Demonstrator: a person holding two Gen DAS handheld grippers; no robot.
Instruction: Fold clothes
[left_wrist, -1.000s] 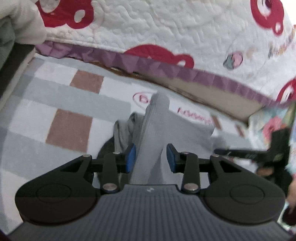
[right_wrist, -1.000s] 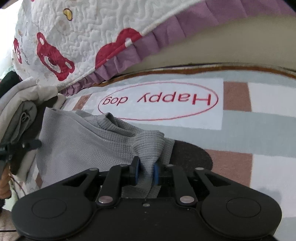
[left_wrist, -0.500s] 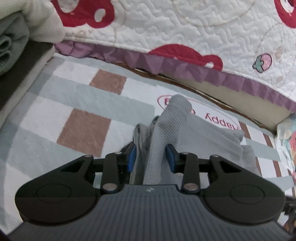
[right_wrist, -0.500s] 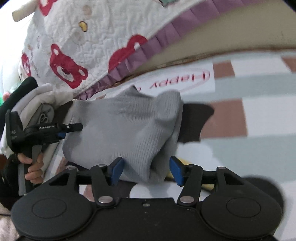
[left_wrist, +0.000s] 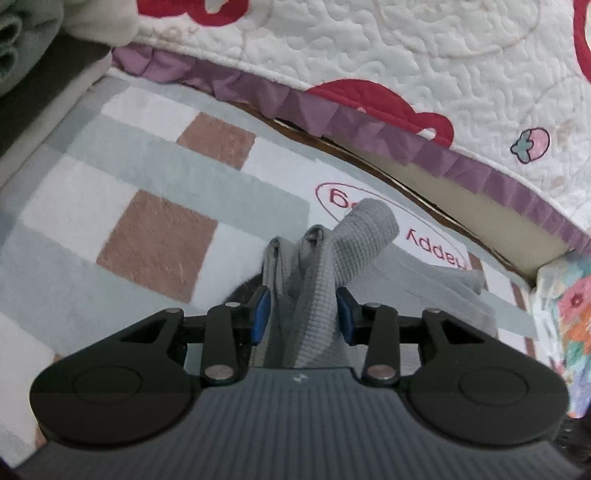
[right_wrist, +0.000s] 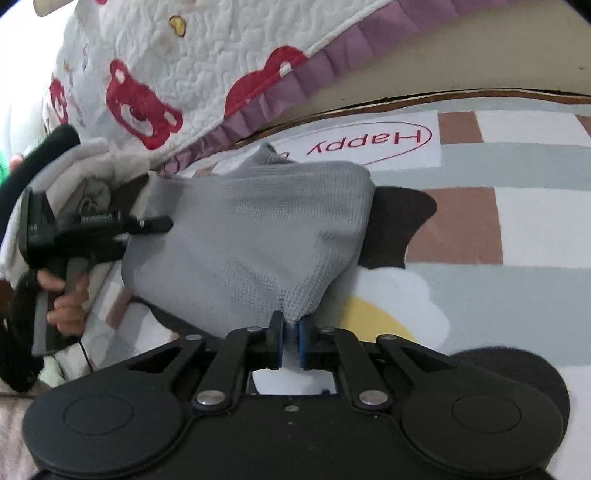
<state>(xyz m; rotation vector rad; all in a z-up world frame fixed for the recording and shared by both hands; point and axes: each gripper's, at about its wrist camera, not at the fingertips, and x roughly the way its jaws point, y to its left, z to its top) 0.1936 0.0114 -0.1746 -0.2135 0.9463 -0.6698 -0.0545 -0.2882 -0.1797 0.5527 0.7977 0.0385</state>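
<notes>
Black gripper (right_wrist: 290, 345), blue-padded jaws, silver screws

Each camera sits just behind its own hand-held gripper, looking forward and downward along the fingers, close over the checked rug (left_wrist: 155, 177). The left view faces the quilted bedspread (left_wrist: 424, 55) hanging at the rug's far edge; the right view faces the same edge (from the other side). Both share the grey garment (right_wrist: 258, 229), the "Happy" print (right_wrist: 373, 142), and the purple frill (left_wrist: 351, 122).

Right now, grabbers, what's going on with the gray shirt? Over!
Right gripper just closed, pinching gray shirt edge. Left gripper clamps bunched folds. Shirt stretched over checked rug. Nothing in the way.
</notes>
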